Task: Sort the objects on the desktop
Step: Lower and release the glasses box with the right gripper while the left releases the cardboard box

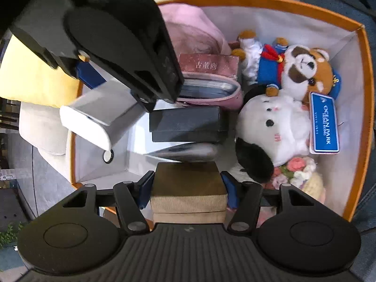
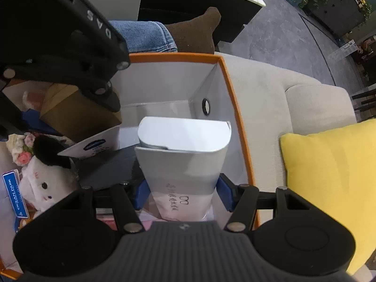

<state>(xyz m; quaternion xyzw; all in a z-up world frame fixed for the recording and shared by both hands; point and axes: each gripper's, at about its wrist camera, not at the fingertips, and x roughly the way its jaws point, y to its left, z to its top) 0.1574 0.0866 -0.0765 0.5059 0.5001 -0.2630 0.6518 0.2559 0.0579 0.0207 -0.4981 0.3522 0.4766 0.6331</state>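
My left gripper (image 1: 188, 185) is shut on a tan wooden box (image 1: 188, 188) and holds it over the orange-rimmed storage box (image 1: 366, 75). My right gripper (image 2: 182, 192) is shut on a silver-white carton (image 2: 183, 155) and holds it over the near left corner of the same box (image 2: 232, 108); the carton also shows in the left wrist view (image 1: 98, 115). Inside the box lie a black case (image 1: 188, 124), a pink wallet (image 1: 211, 91), a red-brown book (image 1: 209, 64), a white plush (image 1: 272, 127) and a red panda plush (image 1: 303, 70).
A pink cloth (image 1: 192, 30) lies at the back of the box, a blue tag (image 1: 324, 124) and a flower bunch (image 1: 298, 169) on the right. The box stands on a beige sofa (image 2: 282, 94) beside a yellow cushion (image 2: 333, 183). A brown cushion (image 2: 197, 33) and jeans (image 2: 145, 35) are behind.
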